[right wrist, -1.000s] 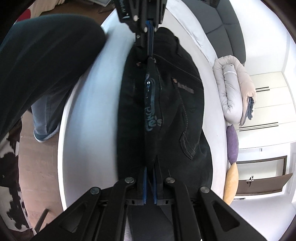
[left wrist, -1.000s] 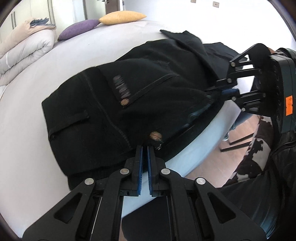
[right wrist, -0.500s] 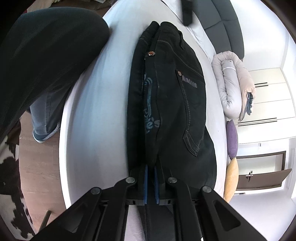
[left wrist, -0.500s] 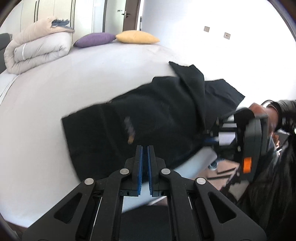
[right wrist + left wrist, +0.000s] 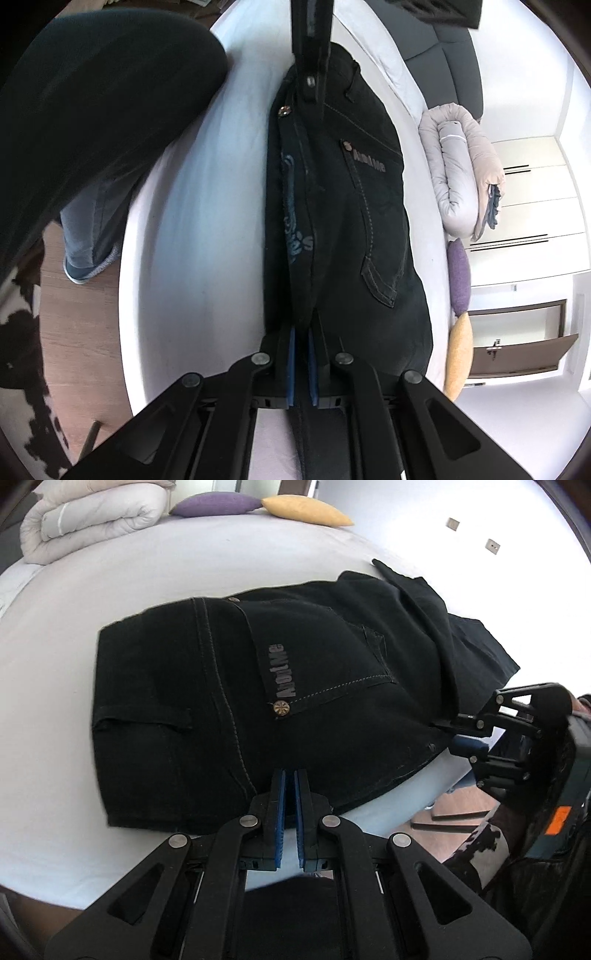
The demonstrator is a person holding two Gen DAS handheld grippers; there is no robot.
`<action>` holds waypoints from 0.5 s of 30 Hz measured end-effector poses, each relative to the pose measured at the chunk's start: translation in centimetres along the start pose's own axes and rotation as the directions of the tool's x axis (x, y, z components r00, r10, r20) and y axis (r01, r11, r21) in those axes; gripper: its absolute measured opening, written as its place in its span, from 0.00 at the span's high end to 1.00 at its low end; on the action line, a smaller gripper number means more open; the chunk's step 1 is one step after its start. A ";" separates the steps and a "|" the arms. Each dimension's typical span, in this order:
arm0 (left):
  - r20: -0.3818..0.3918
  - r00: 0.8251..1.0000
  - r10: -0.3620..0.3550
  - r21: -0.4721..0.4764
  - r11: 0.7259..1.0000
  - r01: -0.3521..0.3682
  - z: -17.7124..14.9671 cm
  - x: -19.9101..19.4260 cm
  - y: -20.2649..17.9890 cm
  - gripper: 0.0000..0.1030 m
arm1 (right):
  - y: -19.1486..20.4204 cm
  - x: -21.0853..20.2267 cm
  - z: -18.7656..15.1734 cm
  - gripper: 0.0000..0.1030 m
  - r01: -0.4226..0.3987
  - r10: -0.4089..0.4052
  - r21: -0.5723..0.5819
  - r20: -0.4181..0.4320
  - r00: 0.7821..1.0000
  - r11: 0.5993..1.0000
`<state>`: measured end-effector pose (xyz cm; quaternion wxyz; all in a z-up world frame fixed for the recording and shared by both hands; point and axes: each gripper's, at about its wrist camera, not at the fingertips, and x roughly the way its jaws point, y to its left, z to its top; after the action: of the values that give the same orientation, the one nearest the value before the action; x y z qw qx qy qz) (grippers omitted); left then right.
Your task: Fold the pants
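The black pants (image 5: 229, 701) lie folded lengthwise on the white bed (image 5: 92, 572), waist to the left, legs running off to the right. My left gripper (image 5: 290, 775) is shut, its blue pads over the pants' near edge; no cloth shows between them. My right gripper (image 5: 303, 332) is shut on the pants' (image 5: 351, 221) near edge, with black cloth between its blue pads. It also shows in the left wrist view (image 5: 461, 734) at the pants' right edge. The left gripper (image 5: 310, 74) shows at the far waist end in the right wrist view.
A rolled grey duvet (image 5: 92, 517), a purple cushion (image 5: 218, 504) and a yellow cushion (image 5: 306, 511) lie at the bed's far side. The bed edge (image 5: 129, 295) drops to a wooden floor (image 5: 81, 332). The person's leg (image 5: 85, 92) stands beside it.
The left gripper let go of the waist, drew back, and has come down again over the pants' near edge. The right gripper stays clamped on the pants, which now lie flatter.
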<state>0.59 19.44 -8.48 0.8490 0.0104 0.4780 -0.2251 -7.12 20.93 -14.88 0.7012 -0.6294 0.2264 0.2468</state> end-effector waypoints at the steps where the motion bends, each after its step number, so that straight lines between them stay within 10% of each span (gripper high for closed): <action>1: 0.015 1.000 0.006 -0.006 1.000 -0.006 0.3 -0.6 -0.1 0.96 | 0.1 0.0 0.0 0.90 0.014 -0.014 0.006 -0.001 1.000 1.000; 5: 0.154 0.988 -0.034 -0.034 0.999 0.040 3.5 -2.3 -2.2 0.96 | -0.8 -0.7 -0.4 0.77 0.047 -0.049 0.106 0.017 0.999 0.993; 7: 0.171 0.984 -0.053 -0.045 0.997 0.061 5.7 -1.0 -3.1 0.96 | -1.8 -1.2 -1.0 0.53 0.071 -0.077 0.174 0.030 0.997 0.982; 9: 0.163 0.985 -0.063 -0.073 0.994 0.075 7.5 1.5 -3.9 0.96 | -3.0 -2.2 -1.7 0.07 0.040 -0.058 0.245 0.067 0.996 0.969; 13: 0.009 0.992 -0.125 -0.137 0.983 0.125 7.6 8.2 -4.6 0.96 | -6.7 -3.8 -4.3 0.03 -0.041 -0.001 0.435 0.096 0.995 0.900; 15: 0.057 0.987 -0.150 -0.186 0.970 0.158 6.5 8.9 -3.8 0.96 | -9.8 -3.4 -6.4 0.08 -0.042 0.007 0.547 0.066 0.998 0.836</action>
<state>8.27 11.17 -11.51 0.8359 -0.1128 0.4787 -0.2438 -3.61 13.50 -5.88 0.8553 -0.3919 0.2737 0.2001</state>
